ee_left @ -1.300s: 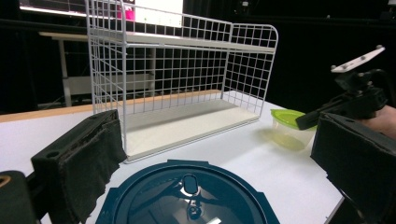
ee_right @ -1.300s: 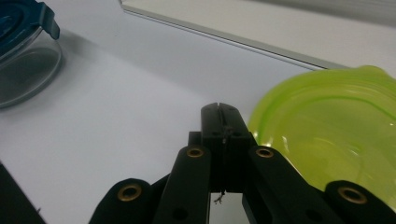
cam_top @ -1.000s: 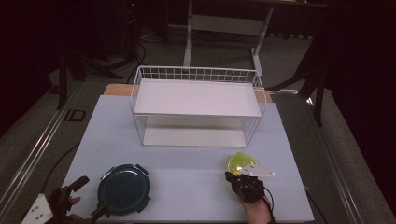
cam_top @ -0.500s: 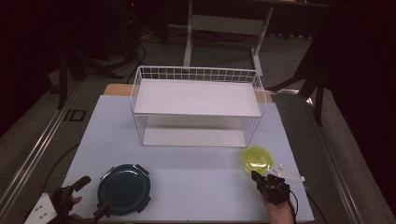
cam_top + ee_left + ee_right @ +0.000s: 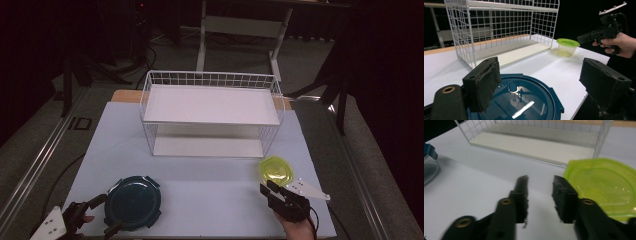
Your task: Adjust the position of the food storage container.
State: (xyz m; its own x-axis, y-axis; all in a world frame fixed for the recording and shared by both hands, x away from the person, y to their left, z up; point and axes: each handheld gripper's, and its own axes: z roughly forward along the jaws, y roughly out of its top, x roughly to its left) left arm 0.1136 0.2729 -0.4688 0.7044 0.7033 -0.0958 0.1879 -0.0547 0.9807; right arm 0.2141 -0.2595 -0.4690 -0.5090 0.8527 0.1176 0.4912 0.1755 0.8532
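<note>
Left gripper (image 5: 102, 215): fingers (image 5: 484, 82) spread wide, one either side of the dark teal round container (image 5: 133, 202), straddling its near rim; contact with the lid not discernible. Nothing clamped. Held low at the counter's (image 5: 200, 170) 7 o'clock corner, pointing toward 2 o'clock, grey plate trailing off the edge.

Right gripper (image 5: 268, 191): fingers (image 5: 521, 195) parted by a narrow gap, empty between them. Green-lidded tub (image 5: 276, 170) just beyond the tips, at 1 o'clock from them; touching or not, cannot tell. Right hand (image 5: 299, 229) entering from the bottom edge near 5 o'clock, gripper aimed toward 11 o'clock, grey plate sticking out to the side.

White wire rack (image 5: 212, 112) at counter centre toward 12 o'clock, two shelves, both bare.

High view: both containers on the counter, teal at 7 o'clock, green at 4 o'clock of the rack, well apart.

Left gripper view: teal lid (image 5: 524, 100) glossy, clear-centred, small tab at its middle, latches on the rim; farther off, the tub (image 5: 567, 46) as a clear cup under its green lid, right gripper (image 5: 599, 35) level above the counter beside it, hand (image 5: 621, 45) wrapped round its grip.

Right gripper view: green lid (image 5: 606, 185) close at the right, teal container's edge (image 5: 429, 157) at far left; blurred.
</note>
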